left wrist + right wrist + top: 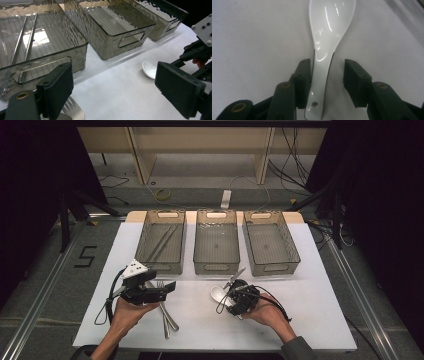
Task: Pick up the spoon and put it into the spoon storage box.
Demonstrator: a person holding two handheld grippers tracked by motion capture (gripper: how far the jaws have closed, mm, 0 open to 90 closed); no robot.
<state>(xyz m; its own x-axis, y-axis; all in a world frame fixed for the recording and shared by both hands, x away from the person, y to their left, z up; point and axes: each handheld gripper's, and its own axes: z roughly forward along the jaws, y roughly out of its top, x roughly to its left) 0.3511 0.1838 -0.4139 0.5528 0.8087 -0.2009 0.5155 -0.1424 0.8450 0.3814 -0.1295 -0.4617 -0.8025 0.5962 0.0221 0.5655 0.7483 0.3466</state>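
A white ceramic spoon [329,22] lies on the white table cover, its bowl pointing away from my right gripper [327,75]. The spoon's handle runs between the two jaws. The left pad sits against the handle and a gap remains at the right pad, so the gripper is open around it. In the high view the spoon [218,293] is at the centre front, with the right gripper [235,296] over its handle. My left gripper [167,287] hovers at the front left, open and empty, above metal forks [165,312]. Its own view shows wide-apart jaws [122,90] and the spoon [149,69] farther off.
Three smoky clear bins stand in a row behind the hands: the left bin [162,266] holds metal chopsticks [162,242], while the middle bin [216,266] and right bin [274,266] look empty. A fork tip [72,110] lies under the left gripper.
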